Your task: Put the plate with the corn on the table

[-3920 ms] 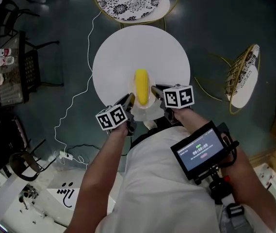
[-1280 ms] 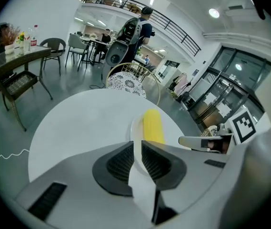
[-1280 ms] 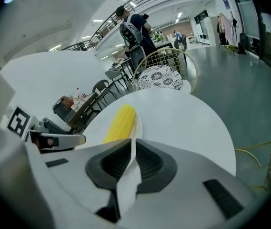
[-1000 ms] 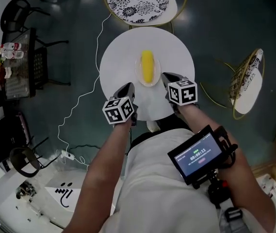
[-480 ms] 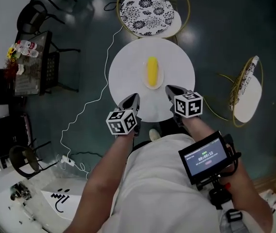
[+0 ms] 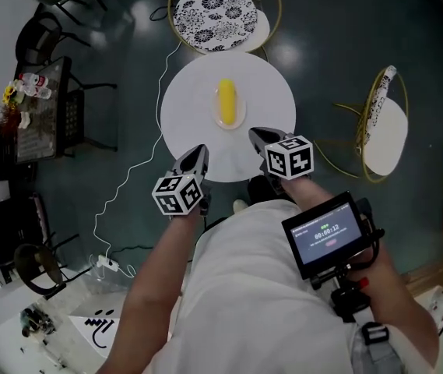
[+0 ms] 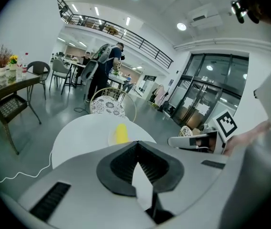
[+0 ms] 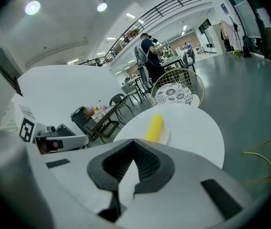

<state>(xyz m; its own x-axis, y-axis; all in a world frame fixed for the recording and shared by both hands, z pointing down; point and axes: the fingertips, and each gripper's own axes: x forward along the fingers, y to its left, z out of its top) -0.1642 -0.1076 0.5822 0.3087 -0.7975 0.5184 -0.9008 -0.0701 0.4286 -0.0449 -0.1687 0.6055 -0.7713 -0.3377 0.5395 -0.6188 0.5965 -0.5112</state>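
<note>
The left gripper [image 7: 136,142] had its two jaws closed tip to tip with nothing held between them; the right gripper [image 8: 134,141] was closed in the same way and also held nothing; each carried its marker cube, the left cube [image 6: 178,193] and the right cube [image 6: 290,156], close to the person's body. In the head view the left gripper [image 6: 198,156] and the right gripper [image 6: 256,135] pointed over the near edge of a round white table [image 6: 190,123], one on each side, and neither touched the plate.

The plate [image 6: 239,117], small and pale, sat on the table just beyond its middle, with the yellow corn [image 6: 226,101] lying on it lengthwise, pointing away from the person; from the left gripper view the corn [image 7: 121,133] and plate [image 7: 111,138] showed just above the closed jaws; from the right gripper view the corn [image 8: 154,127] lay on the plate [image 8: 165,135] straight ahead.

Beyond the table stood a gold wire chair with a black-and-white patterned cushion [image 6: 215,6]; a second wire chair [image 6: 384,123] stood well apart to the right; a white cable [image 6: 139,154] trailed across the dark floor on the left; a small screen [image 6: 328,234] was mounted by the person's right arm.
</note>
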